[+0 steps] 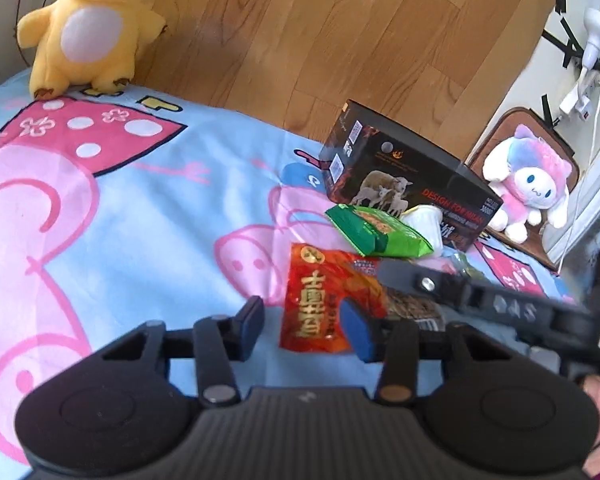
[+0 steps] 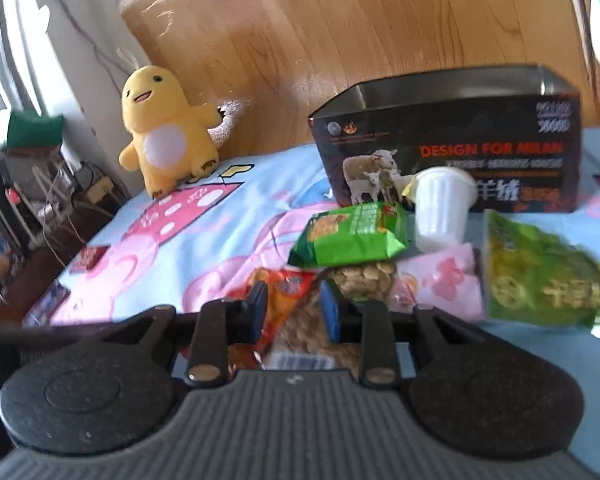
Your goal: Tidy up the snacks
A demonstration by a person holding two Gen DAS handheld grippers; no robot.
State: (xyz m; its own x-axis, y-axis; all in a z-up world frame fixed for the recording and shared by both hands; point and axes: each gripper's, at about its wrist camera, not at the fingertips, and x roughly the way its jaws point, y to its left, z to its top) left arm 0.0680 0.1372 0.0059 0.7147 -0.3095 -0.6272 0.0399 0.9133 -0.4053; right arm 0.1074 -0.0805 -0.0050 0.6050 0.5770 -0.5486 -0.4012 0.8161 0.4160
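The right gripper pinches the orange nut packet at six o'clock of the open black box, the left gripper spread empty; a corner-only grip could slip.

A bed with a blue pig-print sheet carries a yellow plush toy at its far edge, a black box, and snack packets before the box.
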